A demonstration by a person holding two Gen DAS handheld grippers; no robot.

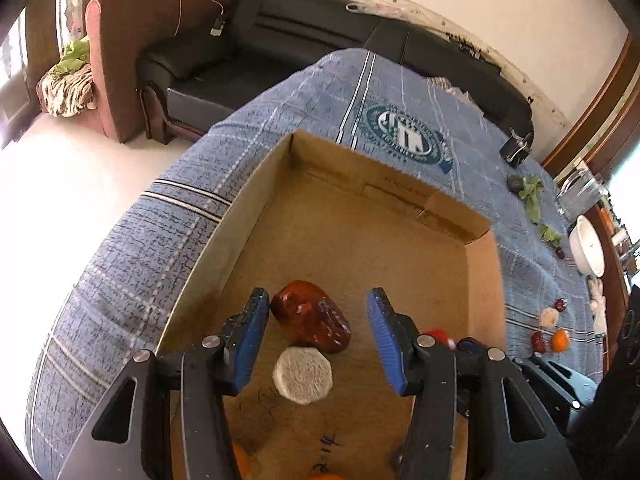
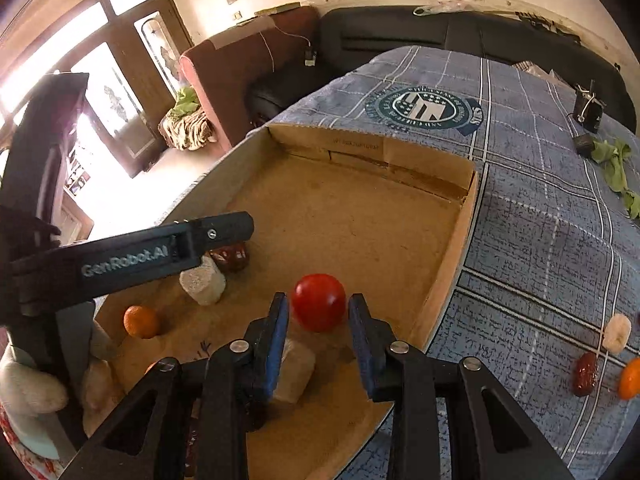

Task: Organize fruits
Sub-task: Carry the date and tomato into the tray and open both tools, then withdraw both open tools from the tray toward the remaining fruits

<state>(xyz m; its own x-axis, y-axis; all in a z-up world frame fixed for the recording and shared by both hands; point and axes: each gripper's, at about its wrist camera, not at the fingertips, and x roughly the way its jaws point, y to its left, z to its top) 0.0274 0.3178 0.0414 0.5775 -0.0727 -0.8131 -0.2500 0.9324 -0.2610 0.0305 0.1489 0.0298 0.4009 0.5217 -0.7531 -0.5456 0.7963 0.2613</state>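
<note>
Inside the cardboard tray (image 2: pixel 448 240), a glossy round red tomato (image 2: pixel 319 302) sits loose between the parted right tongs (image 2: pixel 319 330); left tongs (image 1: pixel 319 336) gape over a wrinkled date (image 1: pixel 310 316)

a shallow brown cardboard box (image 2: pixel 448 256) lies open on the checked cloth. inside it rest a round red tomato (image 2: pixel 319 301), glossy dark red dates (image 1: pixel 314 318), pale round banana slices (image 1: pixel 302 375) and a small orange (image 2: pixel 141 322).

Far half of box (image 2: pixel 360 216) floor bare, fruits (image 2: pixel 319 302) crowding near end
</note>
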